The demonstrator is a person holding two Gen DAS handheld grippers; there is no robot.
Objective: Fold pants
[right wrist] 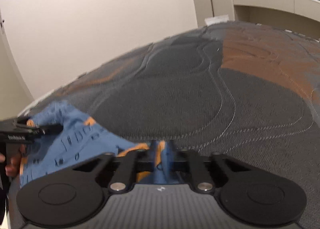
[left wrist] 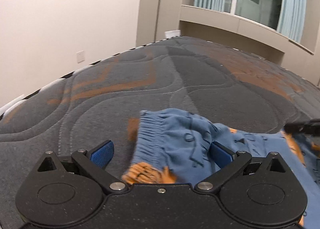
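Right gripper [right wrist: 161, 150] pinching pants [right wrist: 80, 141], left gripper [left wrist: 162, 152] fingers spread, angled downward.

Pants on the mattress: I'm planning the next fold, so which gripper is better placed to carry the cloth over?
Right. The right gripper is shut on the pants, blue cloth pinched between its pads. The left gripper stands open, the waistband lying loose between its fingers, so it would probably have to close first.

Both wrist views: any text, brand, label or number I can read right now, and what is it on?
Nothing legible.
White lettering on the left gripper body, right wrist view: too blurred to read.
Small pale logo on the right gripper housing: a mark, no words.
Dark printed marks on the blue pants: smeared, unreadable.
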